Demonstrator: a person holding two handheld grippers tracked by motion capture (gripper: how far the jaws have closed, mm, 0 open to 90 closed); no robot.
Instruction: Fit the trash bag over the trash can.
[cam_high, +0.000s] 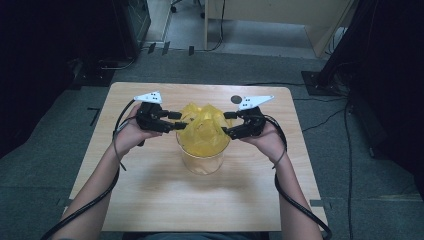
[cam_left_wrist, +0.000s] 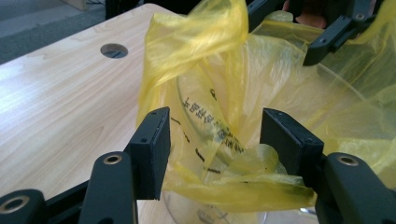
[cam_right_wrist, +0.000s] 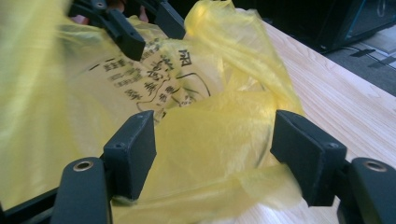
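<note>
Yellow bag (cam_high: 204, 127): thin, translucent, crumpled, black print, draped in clear container (cam_high: 202, 161). Left gripper (cam_high: 179, 120), right gripper (cam_high: 228, 123): jaws wide, film between.

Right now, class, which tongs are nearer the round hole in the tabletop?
Right. The right tongs grip at the yellow bag just below the hole; the left tongs sit across the bag, farther off.

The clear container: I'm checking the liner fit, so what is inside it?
A yellow plastic bag with black print lines the clear container, bunched above its rim. Whatever lies under the film is covered.
</note>
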